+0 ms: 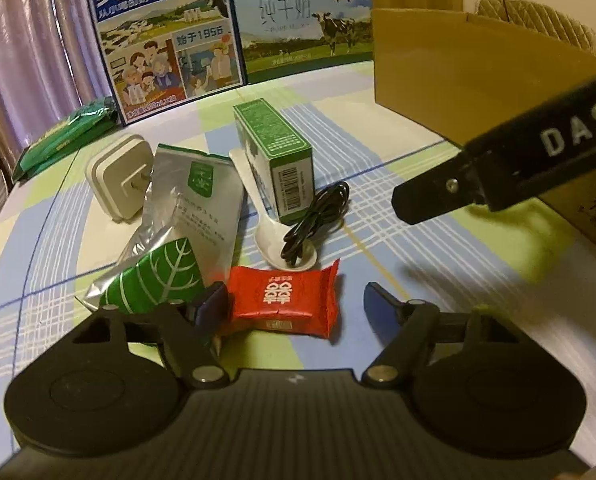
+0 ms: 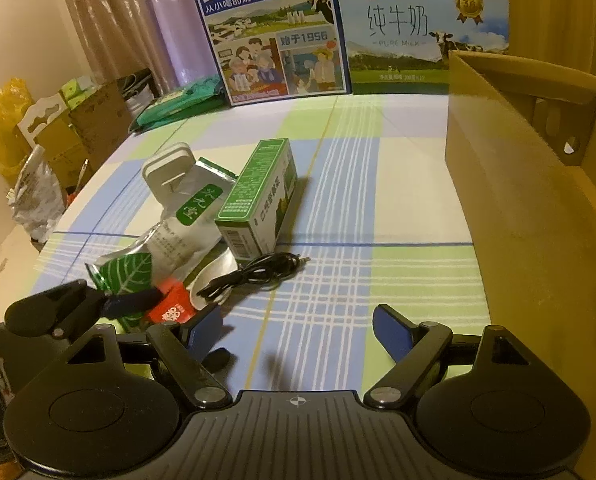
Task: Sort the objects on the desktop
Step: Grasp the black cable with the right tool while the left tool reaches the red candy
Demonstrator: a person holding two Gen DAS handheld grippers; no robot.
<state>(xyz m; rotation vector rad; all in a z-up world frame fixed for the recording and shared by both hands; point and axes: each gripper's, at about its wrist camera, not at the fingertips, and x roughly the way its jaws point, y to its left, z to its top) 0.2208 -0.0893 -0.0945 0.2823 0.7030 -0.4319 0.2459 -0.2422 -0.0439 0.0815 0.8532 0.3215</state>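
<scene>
- Down on the checked tablecloth [image 1: 378, 128] sits a small heap of odds and ends, all crowded toward the left half of the table.
- Closest to the left gripper [image 1: 294, 300] lies a red candy packet [image 1: 286, 298], flat on the cloth, right between the two blue-padded fingers, which stand wide apart; I cannot tell whether the left pad touches it, and the right pad is clear of it.
- Just beside that packet, to its left, a silver pouch [image 1: 194, 208] with a green leaf print lies slanted, its lower corner reaching the left finger.
- Behind the pouch a white charger plug [image 1: 118, 176] stands on its edge, touching the pouch's upper end.
- A green and white carton [image 1: 278, 156] lies on its side in the middle of the heap, with a white spoon [image 1: 274, 240] tucked along its left side and poking out toward the camera.
- A coiled black cable [image 1: 318, 216] rests partly in the spoon's bowl and partly against the carton's barcode end.
- The right gripper [image 2: 298, 328] hovers over bare cloth, its jaws wide and empty, near the cable [image 2: 254, 276] and to the right of the heap.
- An open cardboard box [image 2: 538, 208] stands along the right edge of the table, beside the right gripper.
- Two big milk cases [image 2: 274, 32] stand upright at the far edge, and a green packet [image 1: 66, 136] lies flat by the left one.
</scene>
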